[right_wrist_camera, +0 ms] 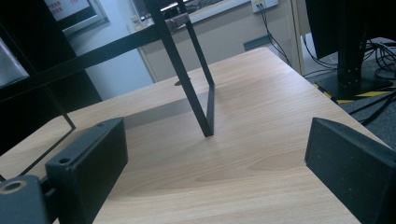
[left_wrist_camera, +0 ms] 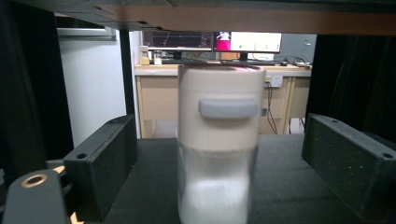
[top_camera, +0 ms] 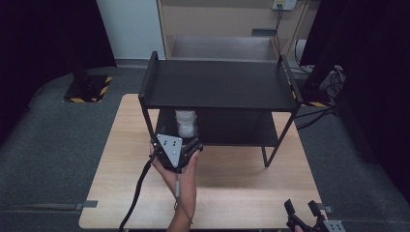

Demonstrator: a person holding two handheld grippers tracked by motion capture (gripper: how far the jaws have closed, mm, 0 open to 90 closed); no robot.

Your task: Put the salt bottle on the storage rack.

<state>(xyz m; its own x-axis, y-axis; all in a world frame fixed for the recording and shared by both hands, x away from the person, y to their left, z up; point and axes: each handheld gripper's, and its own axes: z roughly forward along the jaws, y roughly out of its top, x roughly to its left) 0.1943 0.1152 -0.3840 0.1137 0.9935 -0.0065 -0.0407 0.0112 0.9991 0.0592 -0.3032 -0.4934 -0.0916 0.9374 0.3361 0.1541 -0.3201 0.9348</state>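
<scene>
A white jar (top_camera: 186,123) stands upright on the lower board of a black two-level shelf (top_camera: 220,84). In the left gripper view the jar (left_wrist_camera: 219,140) has a cream lid with a grey tab and a clear lower body holding something white. My left gripper (top_camera: 178,144) is at the shelf's front edge and open. Its jaws stand wide on either side of the jar (left_wrist_camera: 219,186), apart from it. My right gripper (top_camera: 300,209) rests low at the table's near right corner, open with nothing between its jaws (right_wrist_camera: 215,158).
The shelf stands on a wooden table (top_camera: 232,179), and its upper board lies close above the jar. A thin black shelf leg (right_wrist_camera: 205,112) stands ahead of the right gripper. Beyond the table are a desk with monitors (left_wrist_camera: 212,42), dark curtains and floor cables.
</scene>
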